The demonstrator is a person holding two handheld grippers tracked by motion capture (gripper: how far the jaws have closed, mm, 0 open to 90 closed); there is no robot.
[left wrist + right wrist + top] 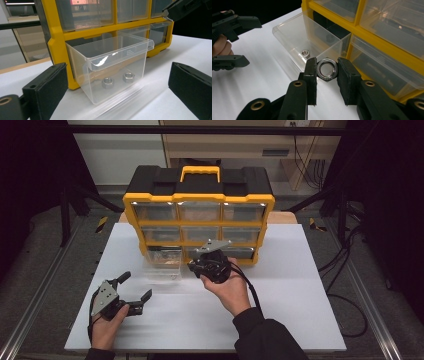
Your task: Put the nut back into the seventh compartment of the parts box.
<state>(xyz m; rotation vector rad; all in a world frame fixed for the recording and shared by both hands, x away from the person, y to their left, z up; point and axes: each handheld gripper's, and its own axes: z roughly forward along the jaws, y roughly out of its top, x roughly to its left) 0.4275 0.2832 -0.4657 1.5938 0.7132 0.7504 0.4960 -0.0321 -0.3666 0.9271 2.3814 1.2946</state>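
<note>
Just near of the pulled-out clear drawer point(312, 37), right gripper point(327, 70) is clamped on a nut point(327, 69), while left gripper point(134, 289) idles wide open.

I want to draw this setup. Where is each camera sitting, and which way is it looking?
High view: above the person's side, looking forward and down at the table; forearms and both hands show.
Left gripper view: on the left gripper, facing the pulled-out drawer with two nuts; its open jaws show.
Right gripper view: on the right gripper, its jaws pinching a nut.
Shared: the drawer and the yellow cabinet.
</note>
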